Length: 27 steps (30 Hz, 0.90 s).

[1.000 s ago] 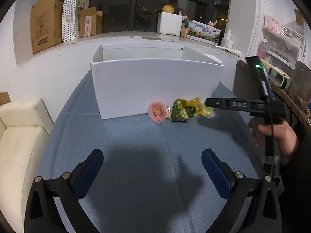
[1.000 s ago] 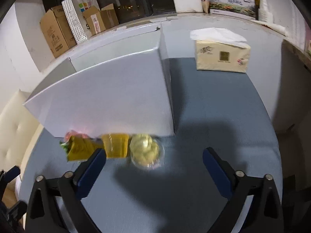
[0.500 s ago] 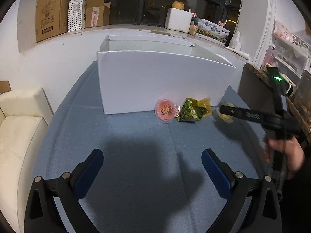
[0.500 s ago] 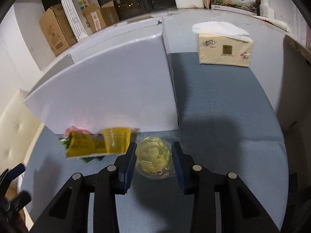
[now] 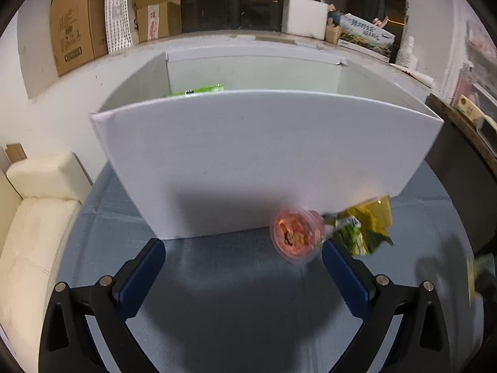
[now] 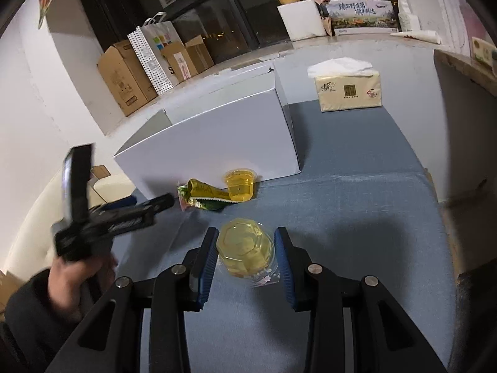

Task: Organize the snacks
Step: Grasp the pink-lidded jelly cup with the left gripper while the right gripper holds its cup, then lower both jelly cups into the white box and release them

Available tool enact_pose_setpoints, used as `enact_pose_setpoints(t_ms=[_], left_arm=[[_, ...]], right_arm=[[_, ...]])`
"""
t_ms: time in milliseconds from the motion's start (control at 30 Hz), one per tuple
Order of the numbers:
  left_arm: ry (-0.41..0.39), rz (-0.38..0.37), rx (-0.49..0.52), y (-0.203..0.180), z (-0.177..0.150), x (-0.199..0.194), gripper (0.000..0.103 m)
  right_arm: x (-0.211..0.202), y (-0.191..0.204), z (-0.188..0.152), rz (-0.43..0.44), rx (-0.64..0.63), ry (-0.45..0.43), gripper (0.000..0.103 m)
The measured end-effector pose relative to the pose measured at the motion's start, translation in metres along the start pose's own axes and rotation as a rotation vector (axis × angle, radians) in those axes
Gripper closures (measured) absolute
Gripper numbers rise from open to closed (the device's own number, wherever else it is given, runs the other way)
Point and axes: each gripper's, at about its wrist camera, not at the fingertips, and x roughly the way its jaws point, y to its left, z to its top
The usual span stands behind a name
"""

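Observation:
My right gripper [image 6: 246,244] is shut on a yellow jelly cup [image 6: 245,248] and holds it above the blue table. A second yellow jelly cup [image 6: 239,185] and a green-yellow snack packet [image 6: 203,198] lie against the white box [image 6: 214,146]. In the left wrist view my left gripper [image 5: 242,258] is open, just in front of a pink jelly cup [image 5: 295,237] that lies by the snack packet [image 5: 362,227] at the foot of the white box [image 5: 264,161]. A green packet [image 5: 198,90] shows inside the box.
A tissue pack [image 6: 348,88] stands at the back right of the table [image 6: 357,205]. Cardboard boxes [image 6: 130,77] and a paper bag line the windowsill. A cream sofa [image 5: 34,223] is at the left. A dark cabinet [image 5: 459,168] stands at the right.
My right gripper has lifted the yellow jelly cup away from the box, toward me. My left gripper has moved forward, close to the pink cup and the box.

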Motion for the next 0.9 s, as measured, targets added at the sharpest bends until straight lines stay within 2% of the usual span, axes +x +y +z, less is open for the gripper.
enact_pose_setpoints(t_ms=[267, 300, 400, 467, 500, 567, 733, 900], left_arm=[[0.067, -0.074, -0.048, -0.008, 0.007, 0.032, 0.002], [0.071, -0.092, -0.055, -0.008, 0.006, 0.035, 0.007], [0.062, -0.078, -0.045, -0.010, 0.005, 0.035, 0.012], [0.052, -0.092, -0.044, -0.010, 0.005, 0.033, 0.032], [0.054, -0.130, -0.037, -0.010, 0.005, 0.030, 0.054], [0.051, -0.121, -0.013, -0.014, 0.002, 0.024, 0.052], [0.015, -0.180, 0.025, -0.018, -0.008, 0.002, 0.052], [-0.055, -0.236, 0.048, -0.013, -0.019, -0.044, 0.052]], right_arm=[[-0.007, -0.001, -0.005, 0.007, 0.011, -0.012, 0.063], [-0.007, -0.001, -0.005, 0.010, 0.011, -0.011, 0.063], [-0.006, -0.002, -0.006, 0.011, 0.011, -0.009, 0.063], [-0.006, -0.002, -0.006, 0.012, 0.010, -0.010, 0.063], [-0.006, -0.002, -0.006, 0.013, 0.011, -0.009, 0.063], [-0.007, 0.001, -0.007, 0.016, 0.007, -0.012, 0.063], [-0.007, 0.010, -0.008, 0.026, -0.014, -0.012, 0.063], [-0.010, 0.023, -0.006, 0.039, -0.036, -0.021, 0.063]])
